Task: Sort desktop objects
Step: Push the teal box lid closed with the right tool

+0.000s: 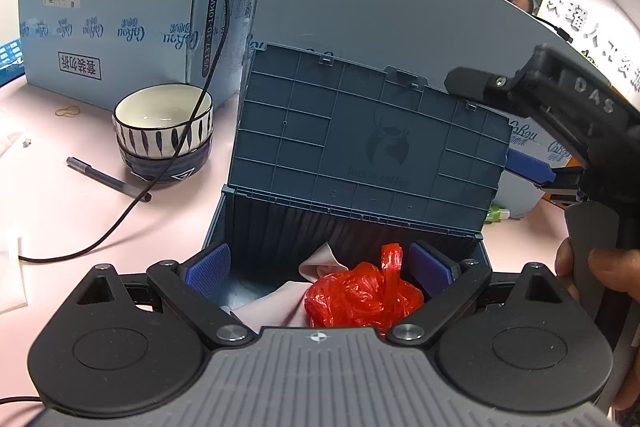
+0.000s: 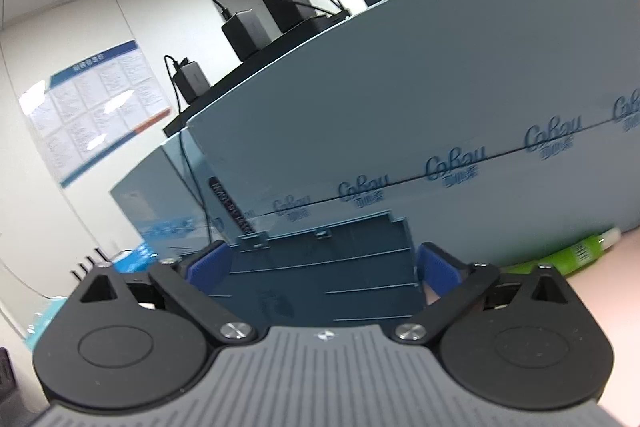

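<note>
Crumpled beneath my left gripper (image 1: 320, 267), jaws apart, the red plastic bag (image 1: 362, 291) lies in the open storage box (image 1: 256, 227): light, soft, best pinched at its knot. Right gripper (image 2: 322, 267) gapes, empty.

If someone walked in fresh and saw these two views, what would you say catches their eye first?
The crumpled bright red plastic bag stands out, lying beside a pale cloth inside the open dark blue plastic storage box, just ahead of the open left gripper. The box's ribbed lid stands raised behind it. To the left, two stacked ceramic bowls sit on the pink desk.
</note>
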The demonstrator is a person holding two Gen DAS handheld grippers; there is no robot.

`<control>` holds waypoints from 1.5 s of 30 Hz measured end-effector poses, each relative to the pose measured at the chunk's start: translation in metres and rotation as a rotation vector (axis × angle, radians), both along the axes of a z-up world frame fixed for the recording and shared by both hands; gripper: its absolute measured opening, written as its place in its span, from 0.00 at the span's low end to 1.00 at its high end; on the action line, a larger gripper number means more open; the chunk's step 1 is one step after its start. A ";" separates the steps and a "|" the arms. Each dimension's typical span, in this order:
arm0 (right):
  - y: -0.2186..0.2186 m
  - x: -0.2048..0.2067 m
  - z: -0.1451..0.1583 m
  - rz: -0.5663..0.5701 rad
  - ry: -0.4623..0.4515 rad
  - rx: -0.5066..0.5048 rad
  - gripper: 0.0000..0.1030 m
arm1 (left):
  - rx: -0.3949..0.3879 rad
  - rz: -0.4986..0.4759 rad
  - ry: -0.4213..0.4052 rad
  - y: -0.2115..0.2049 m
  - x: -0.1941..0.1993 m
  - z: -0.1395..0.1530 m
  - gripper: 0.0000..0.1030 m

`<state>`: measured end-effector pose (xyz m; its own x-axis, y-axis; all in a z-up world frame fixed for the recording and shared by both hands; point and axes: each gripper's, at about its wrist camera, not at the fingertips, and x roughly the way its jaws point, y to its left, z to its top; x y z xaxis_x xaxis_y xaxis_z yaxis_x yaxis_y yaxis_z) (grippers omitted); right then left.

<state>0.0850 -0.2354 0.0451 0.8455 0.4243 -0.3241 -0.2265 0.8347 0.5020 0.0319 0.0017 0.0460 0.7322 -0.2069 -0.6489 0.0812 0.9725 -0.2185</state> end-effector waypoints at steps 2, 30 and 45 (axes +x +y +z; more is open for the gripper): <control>-0.002 -0.001 0.000 0.010 0.008 0.016 1.00 | 0.005 0.003 0.004 -0.001 0.000 0.000 0.93; 0.027 -0.083 -0.019 -0.054 0.017 -0.113 1.00 | 0.091 0.038 0.006 0.005 -0.040 -0.001 0.93; 0.033 -0.106 -0.024 -0.101 0.012 -0.144 1.00 | 0.126 0.023 0.019 0.003 -0.050 -0.006 0.93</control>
<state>-0.0213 -0.2021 0.0214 0.8770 0.2862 -0.3860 -0.1328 0.9164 0.3775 -0.0184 0.0047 0.0396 0.7233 -0.1063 -0.6823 0.0556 0.9938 -0.0959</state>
